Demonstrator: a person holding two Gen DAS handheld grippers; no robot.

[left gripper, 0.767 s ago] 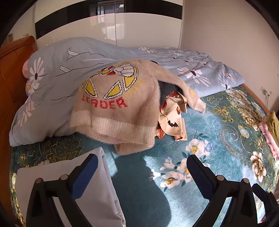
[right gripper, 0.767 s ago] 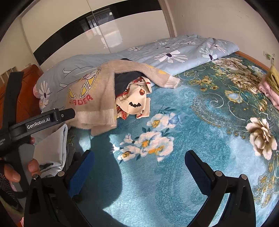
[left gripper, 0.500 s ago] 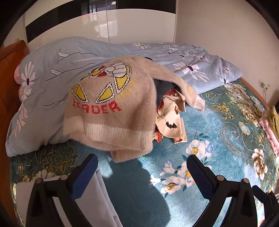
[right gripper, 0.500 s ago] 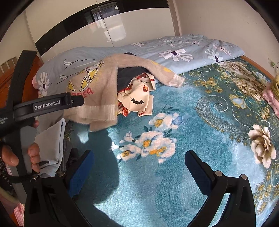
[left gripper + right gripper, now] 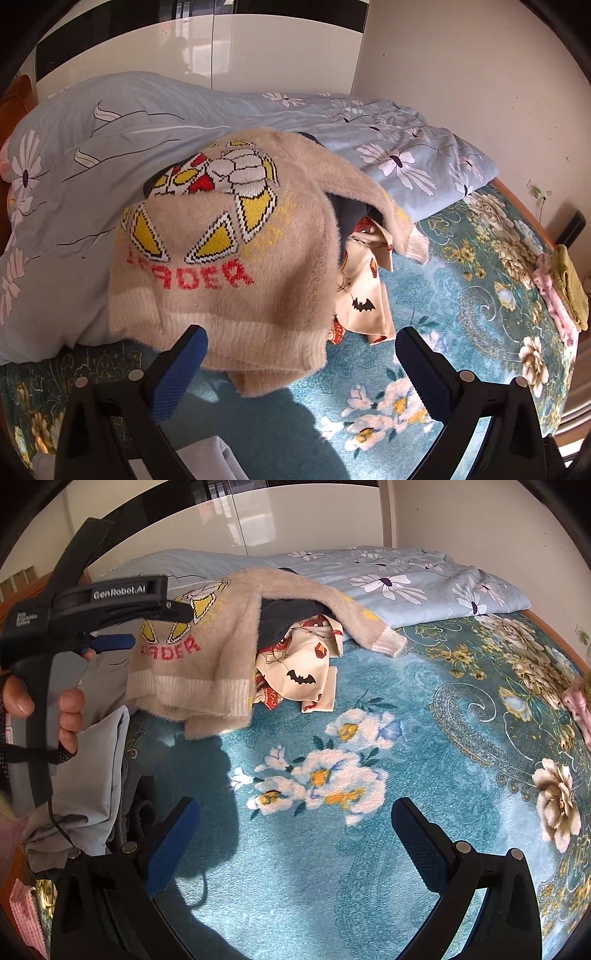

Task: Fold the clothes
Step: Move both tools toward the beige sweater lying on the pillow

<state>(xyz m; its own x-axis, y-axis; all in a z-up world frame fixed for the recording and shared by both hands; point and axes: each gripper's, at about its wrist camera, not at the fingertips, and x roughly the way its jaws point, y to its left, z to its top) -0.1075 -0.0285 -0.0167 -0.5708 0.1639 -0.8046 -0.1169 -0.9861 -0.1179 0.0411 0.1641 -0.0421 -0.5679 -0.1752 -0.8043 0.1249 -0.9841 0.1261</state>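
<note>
Sweater (image 5: 229, 266): fuzzy beige knit with a yellow, red and white motif and red lettering. It lay draped over a heap of clothes against the duvet (image 5: 110, 140), at the head side of the bed. Its long axis ran from the ribbed hem, nearest the camera, up and away to the neckline on top of the heap; the hem pointed toward the grippers. One sleeve (image 5: 391, 221) trailed off to the right, cuff resting on the blanket (image 5: 461, 332).

Print garment (image 5: 364, 291): cream, with black bats, bunched under the sweater's right edge, partly on the blanket. A dark garment (image 5: 288, 613) showed above it, under the sleeve.

Left gripper (image 5: 301, 363): fingers spread wide, holding nothing. It hovered just in front of the sweater's hem, the left finger (image 5: 181, 373) overlapping the hem in the wrist view; contact could not be told. In the right wrist view it was held by a hand (image 5: 55, 705), pointing toward the sweater.

Right gripper (image 5: 295, 836): fingers spread wide, empty, above bare blanket, well apart from the sweater.

Grey folded cloth (image 5: 88, 768): lying at the left edge of the bed, near the sweater's hem.

Pink and yellow-green items (image 5: 561, 284): at the bed's far right edge.
</note>
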